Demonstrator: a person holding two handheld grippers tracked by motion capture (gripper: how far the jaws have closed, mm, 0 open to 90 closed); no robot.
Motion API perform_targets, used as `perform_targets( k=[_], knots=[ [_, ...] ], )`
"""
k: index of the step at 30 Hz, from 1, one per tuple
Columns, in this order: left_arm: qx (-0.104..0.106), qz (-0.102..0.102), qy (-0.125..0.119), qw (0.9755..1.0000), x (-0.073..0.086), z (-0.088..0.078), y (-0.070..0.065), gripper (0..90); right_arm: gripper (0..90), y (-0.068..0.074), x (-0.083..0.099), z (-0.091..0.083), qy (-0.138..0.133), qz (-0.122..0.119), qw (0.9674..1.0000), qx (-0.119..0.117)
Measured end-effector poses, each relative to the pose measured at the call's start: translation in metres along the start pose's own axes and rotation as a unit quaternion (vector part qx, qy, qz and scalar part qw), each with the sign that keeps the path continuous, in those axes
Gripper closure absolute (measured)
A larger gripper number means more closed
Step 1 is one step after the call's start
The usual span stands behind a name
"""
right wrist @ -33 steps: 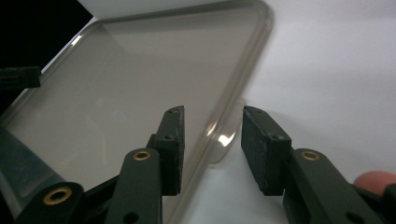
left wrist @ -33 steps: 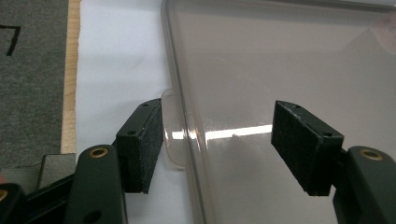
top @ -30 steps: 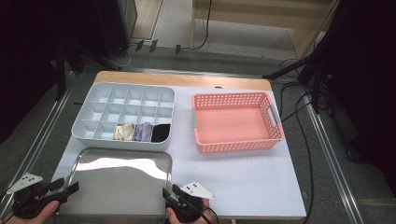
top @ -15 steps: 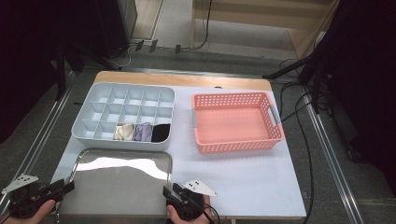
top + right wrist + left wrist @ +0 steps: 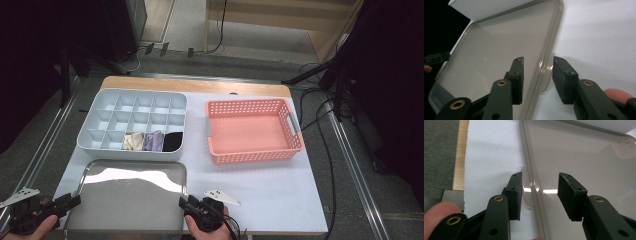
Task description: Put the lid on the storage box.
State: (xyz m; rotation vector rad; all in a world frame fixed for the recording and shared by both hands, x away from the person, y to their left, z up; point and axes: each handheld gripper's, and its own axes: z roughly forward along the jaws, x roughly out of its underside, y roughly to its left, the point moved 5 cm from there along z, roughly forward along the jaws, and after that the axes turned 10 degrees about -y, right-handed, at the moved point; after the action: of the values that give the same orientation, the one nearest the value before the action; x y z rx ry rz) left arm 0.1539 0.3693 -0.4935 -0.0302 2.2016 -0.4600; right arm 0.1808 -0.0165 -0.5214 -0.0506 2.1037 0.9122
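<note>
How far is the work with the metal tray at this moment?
Done: both grippers are at the tray. The left gripper straddles its left rim and the right gripper its right rim, each beside a small handle tab. In hand: both sets of jaws have just been closing, but gaps remain at the pads, so there is no firm grip yet. Left: clamping and lifting; the tray lies flat on the table.

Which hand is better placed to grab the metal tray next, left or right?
Neither clearly: both. The left gripper straddles the metal tray's left rim handle, the right gripper its right one; both sets of jaws have just been closing, pads not yet touching. It looks like a two-handed lift.
</note>
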Motion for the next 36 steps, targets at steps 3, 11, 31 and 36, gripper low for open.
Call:
perform_targets(
  k=[3,11,31,36],
  knots=[
    [0.009,0.0,0.002,1.0,0.001,0.001,-0.002,57.2,66.2,-0.002,0.0,-0.003,-0.005,-0.004,0.9999,0.01],
    [0.025,0.005,0.006,0.9997,0.002,0.006,-0.012,51.1,61.8,-0.013,-0.004,-0.01,-0.008,0.015,0.9998,-0.003],
    [0.038,-0.002,0.013,0.9992,0.004,0.011,-0.02,55.9,64.8,-0.017,-0.004,-0.009,0.017,0.136,0.9902,-0.024],
    [0.039,-0.012,0.011,0.9991,0.003,0.012,-0.019,56.2,67.0,-0.017,-0.006,-0.011,0.005,0.118,0.9921,-0.043]
  ],
)
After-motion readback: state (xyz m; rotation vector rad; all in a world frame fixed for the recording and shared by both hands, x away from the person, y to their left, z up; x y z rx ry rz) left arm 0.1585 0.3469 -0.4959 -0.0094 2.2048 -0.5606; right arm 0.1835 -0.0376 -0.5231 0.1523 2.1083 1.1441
